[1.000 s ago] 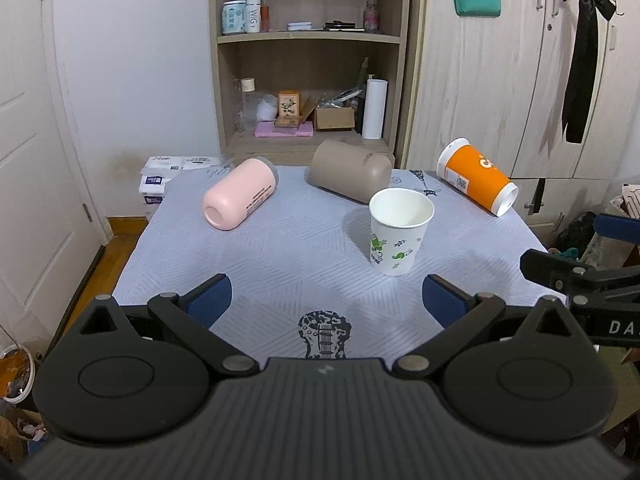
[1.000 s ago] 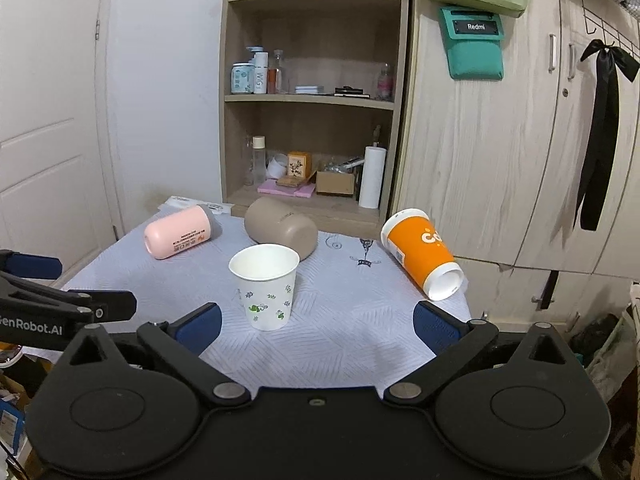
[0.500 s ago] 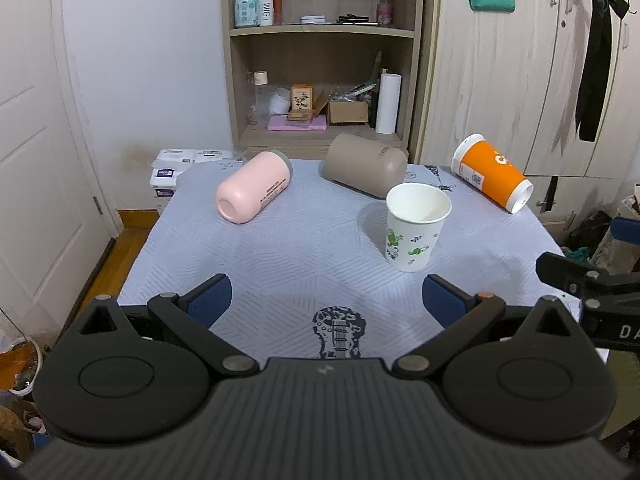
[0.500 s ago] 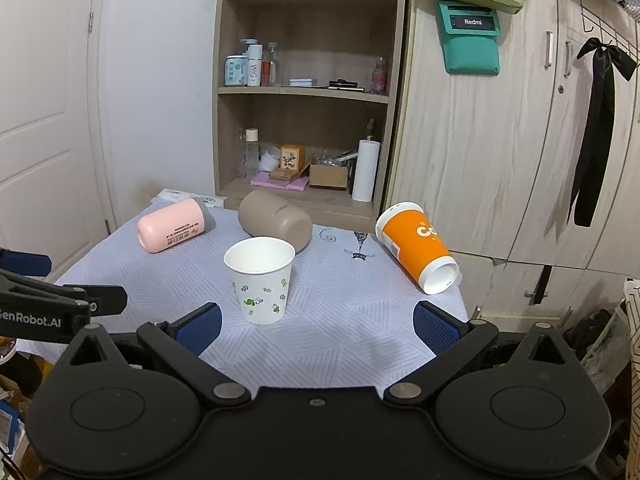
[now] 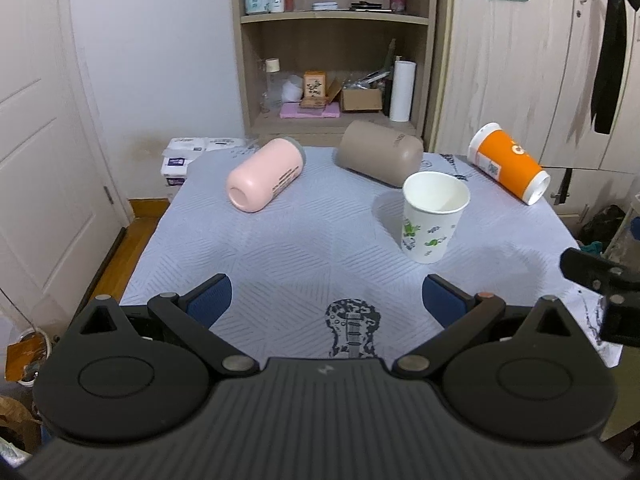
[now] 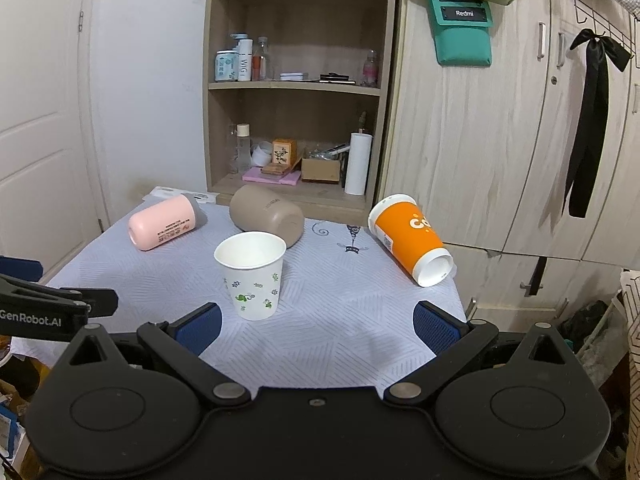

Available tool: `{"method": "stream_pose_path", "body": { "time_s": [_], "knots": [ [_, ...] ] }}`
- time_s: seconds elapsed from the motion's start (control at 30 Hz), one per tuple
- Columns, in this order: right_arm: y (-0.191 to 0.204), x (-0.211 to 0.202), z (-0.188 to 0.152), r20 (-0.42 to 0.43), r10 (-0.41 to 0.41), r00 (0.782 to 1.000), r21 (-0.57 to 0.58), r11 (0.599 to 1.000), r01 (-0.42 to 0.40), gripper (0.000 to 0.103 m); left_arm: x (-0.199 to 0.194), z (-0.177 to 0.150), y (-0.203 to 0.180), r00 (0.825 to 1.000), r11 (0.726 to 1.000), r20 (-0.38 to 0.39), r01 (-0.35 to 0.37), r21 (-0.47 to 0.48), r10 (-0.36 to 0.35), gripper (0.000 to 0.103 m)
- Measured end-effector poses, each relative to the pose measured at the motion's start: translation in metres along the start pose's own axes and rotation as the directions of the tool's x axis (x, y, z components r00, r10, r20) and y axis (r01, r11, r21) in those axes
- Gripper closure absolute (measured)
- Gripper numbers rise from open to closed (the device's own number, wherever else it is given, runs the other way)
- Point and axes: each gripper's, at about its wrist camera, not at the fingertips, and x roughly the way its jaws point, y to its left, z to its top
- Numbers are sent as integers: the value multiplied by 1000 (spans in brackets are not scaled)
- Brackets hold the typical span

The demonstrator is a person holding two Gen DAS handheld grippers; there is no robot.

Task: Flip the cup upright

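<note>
Both the left gripper (image 5: 326, 298) and right gripper (image 6: 316, 322) hang with jaws apart, empty. The orange paper cup (image 6: 410, 238) lies at the table's (image 6: 340, 344) edge; a clumsy nudge could roll it off.

Left gripper (image 5: 326, 296) & right gripper (image 6: 316, 324): jaws wide apart (nothing held).

A desk (image 5: 304, 248) covered with a pale blue patterned cloth carries four cups. A white paper cup (image 5: 432, 220) with green leaf prints stands upright, mouth open. A pink cup (image 5: 266, 178), a taupe cup (image 5: 380, 152) and an orange cup (image 5: 508, 164) lie on their sides behind it.
</note>
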Motion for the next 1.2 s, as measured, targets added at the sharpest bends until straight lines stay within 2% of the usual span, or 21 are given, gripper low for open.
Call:
{"method": "stream_pose_path", "body": {
  "time_s": [0.77,1.2],
  "knots": [
    [-5,3,-2,-10,-12,1000,16,1000,12,0,6,-1,3,999,1000,-33,-10,-6,10,0],
    [-5,2,-2,-8,-17,1000,15,1000,18,0,4,-2,1,1000,1000,-14,-26,13,26,0]
  ]
}}
